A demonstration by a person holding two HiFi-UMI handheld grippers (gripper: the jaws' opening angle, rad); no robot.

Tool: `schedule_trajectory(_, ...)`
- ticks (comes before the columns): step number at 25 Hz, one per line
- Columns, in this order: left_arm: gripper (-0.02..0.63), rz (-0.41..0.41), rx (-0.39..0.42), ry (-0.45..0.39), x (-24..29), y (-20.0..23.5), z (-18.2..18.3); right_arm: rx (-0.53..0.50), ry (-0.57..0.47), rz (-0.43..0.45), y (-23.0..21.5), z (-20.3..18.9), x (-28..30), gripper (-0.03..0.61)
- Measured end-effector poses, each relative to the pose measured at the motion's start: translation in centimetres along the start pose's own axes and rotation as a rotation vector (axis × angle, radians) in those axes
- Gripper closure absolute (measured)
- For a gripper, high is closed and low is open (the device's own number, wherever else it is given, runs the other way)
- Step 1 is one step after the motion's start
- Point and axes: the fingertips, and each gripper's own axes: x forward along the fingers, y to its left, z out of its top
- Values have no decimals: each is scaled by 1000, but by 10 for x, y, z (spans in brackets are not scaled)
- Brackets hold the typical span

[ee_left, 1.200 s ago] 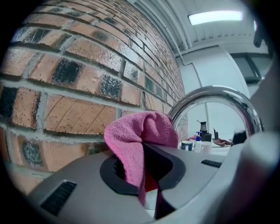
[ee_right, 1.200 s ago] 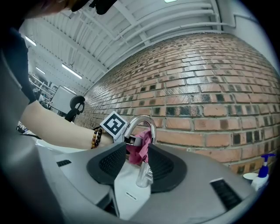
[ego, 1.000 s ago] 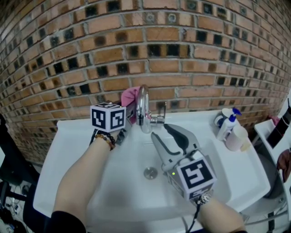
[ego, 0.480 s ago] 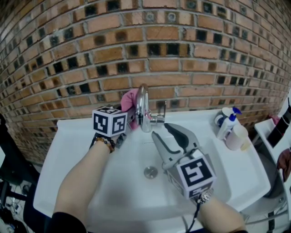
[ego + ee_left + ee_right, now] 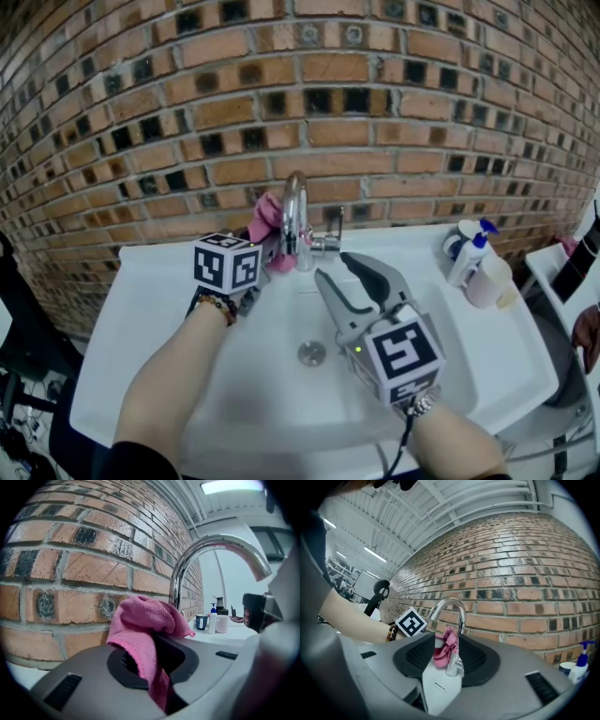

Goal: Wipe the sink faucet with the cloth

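One pump bottle's (image 5: 469, 259) label is illegible; left claw (image 5: 153, 651) pinches cloth (image 5: 146, 619).

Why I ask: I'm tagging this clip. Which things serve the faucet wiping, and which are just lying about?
In the job:
- pink cloth, clamped in the left tongs
- chrome faucet
- white sink

Lying about or idle:
- pump bottle, blue mug and white cup on the sink's right ledge
- right tongs, open and empty

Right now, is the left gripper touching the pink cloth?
Touching. The left gripper view shows the pink cloth clamped in the left gripper, its jaws shut on the fabric.
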Motion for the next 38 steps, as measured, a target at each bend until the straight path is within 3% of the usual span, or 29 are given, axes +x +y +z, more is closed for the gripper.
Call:
schedule_trajectory(14,583,-25,-52,29,-6,-14,-27,16,35,-20,-6,-4,-2,408)
schedule_trajectory(38,581,-55,-42,117,-12,-39,-58,36,57,-43,-11,-5,-1,408)
